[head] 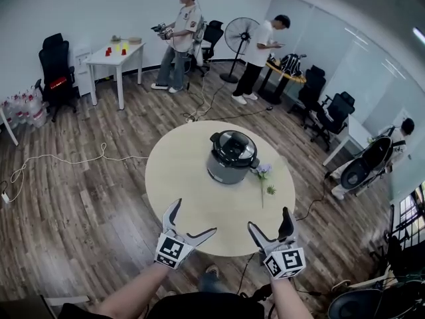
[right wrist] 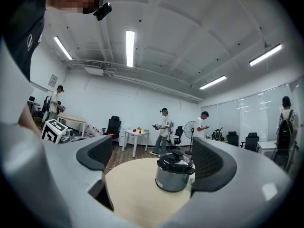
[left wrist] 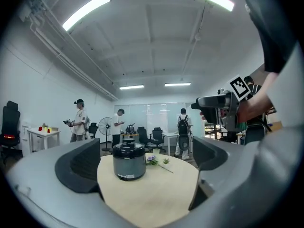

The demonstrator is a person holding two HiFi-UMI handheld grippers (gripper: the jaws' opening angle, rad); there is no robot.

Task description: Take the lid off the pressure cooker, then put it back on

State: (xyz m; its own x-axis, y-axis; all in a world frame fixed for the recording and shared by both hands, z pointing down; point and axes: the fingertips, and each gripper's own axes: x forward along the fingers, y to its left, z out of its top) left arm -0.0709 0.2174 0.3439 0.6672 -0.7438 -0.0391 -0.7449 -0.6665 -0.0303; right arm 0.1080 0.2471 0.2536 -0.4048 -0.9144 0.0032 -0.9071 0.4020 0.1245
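Observation:
The grey pressure cooker stands on the round beige table, a little beyond its middle. Its black lid sits on top. Both grippers hover over the table's near edge, well short of the cooker. My left gripper is open wide and holds nothing. My right gripper is open too and just as empty. In the left gripper view the cooker shows far off between the open jaws. The right gripper view has the cooker and its lid near the right jaw.
A small flower sprig lies on the table just right of the cooker. Cables trail over the wood floor at left. Behind stand a white table with red cups, a fan, office chairs and two people.

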